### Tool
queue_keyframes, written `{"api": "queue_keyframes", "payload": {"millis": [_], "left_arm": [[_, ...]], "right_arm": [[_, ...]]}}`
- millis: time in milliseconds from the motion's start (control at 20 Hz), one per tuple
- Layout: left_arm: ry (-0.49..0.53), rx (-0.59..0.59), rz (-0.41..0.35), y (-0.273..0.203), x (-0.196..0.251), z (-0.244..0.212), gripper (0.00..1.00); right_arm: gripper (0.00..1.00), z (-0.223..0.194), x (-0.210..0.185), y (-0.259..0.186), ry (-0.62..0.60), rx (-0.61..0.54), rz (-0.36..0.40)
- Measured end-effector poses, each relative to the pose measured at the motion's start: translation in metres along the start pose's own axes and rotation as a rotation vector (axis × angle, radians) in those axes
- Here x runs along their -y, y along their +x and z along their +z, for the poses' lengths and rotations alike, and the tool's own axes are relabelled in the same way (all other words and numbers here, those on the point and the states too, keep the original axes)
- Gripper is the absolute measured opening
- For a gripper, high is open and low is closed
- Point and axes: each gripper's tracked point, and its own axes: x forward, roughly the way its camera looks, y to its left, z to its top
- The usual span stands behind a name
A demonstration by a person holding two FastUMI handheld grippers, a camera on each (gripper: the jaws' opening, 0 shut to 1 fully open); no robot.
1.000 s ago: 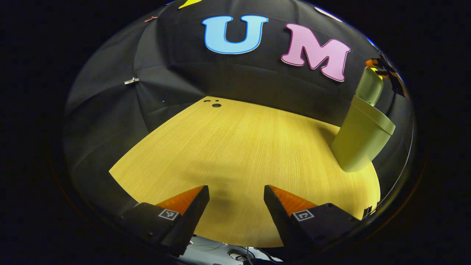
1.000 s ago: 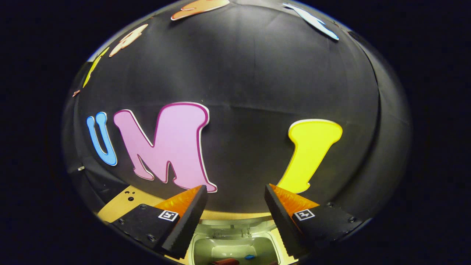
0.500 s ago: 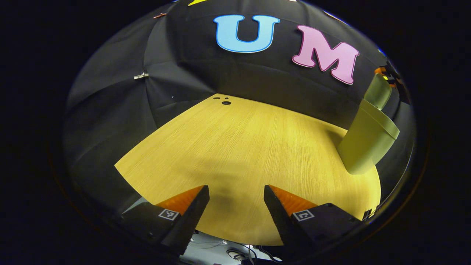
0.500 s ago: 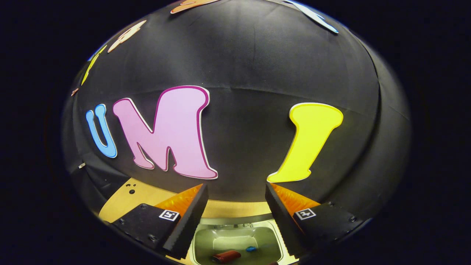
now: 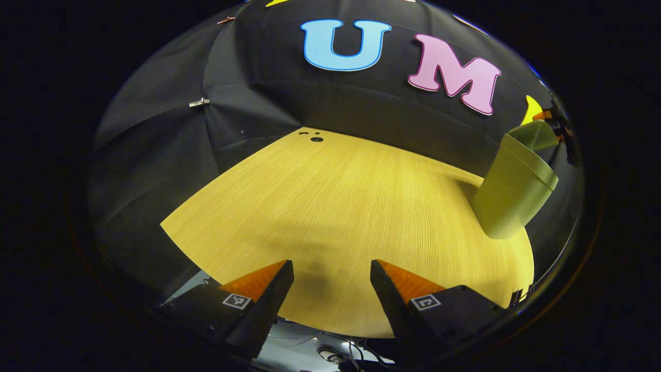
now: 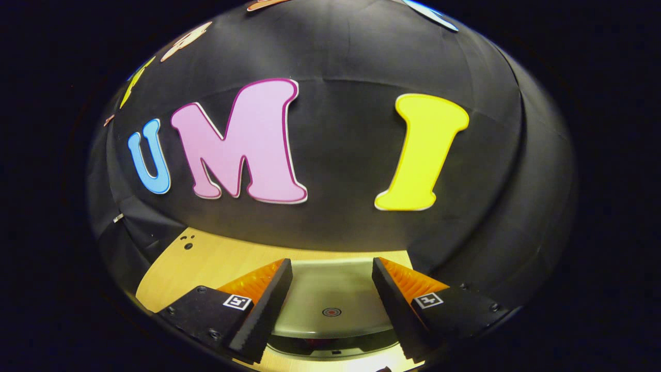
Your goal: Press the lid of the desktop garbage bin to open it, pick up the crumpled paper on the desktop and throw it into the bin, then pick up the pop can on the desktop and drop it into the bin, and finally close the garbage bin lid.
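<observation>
The pale green garbage bin stands at the right of the wooden desk in the left gripper view. Its lid is tilted partway down, and the other gripper touches it from the far side. In the right gripper view the lid lies just beyond and below my right gripper, nearly flat, with a small round mark on top and a dark gap under its near edge. My right gripper is open with nothing between its fingers. My left gripper hangs open over the desk's near edge, empty.
The black booth wall rises behind the desk. Small holes mark the desk's far left corner. Cables lie on the floor below the near edge.
The bin lid has swung from upright to nearly flat and now covers the red can inside. My right gripper has tipped downward over it. The left gripper has barely moved.
</observation>
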Motion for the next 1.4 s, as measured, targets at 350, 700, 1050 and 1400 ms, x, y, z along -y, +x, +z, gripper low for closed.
{"api": "queue_keyframes", "payload": {"millis": [350,700,1050,1400], "left_arm": [[0.058,-0.005,-0.024,-0.003,0.018,0.003,0.96],[0.115,0.000,-0.064,-0.002,0.048,0.002,0.96],[0.110,-0.018,-0.080,-0.003,0.057,-0.010,0.96],[0.122,0.010,-0.070,-0.004,0.052,0.005,0.96]], "right_arm": [[1.00,-0.059,0.002,-0.008,0.057,-0.032,0.019],[1.00,-0.073,0.004,-0.014,0.015,0.007,-0.026],[1.00,-0.081,0.003,-0.016,0.027,0.064,-0.026],[1.00,-0.077,0.002,-0.018,0.032,0.131,-0.027]]}}
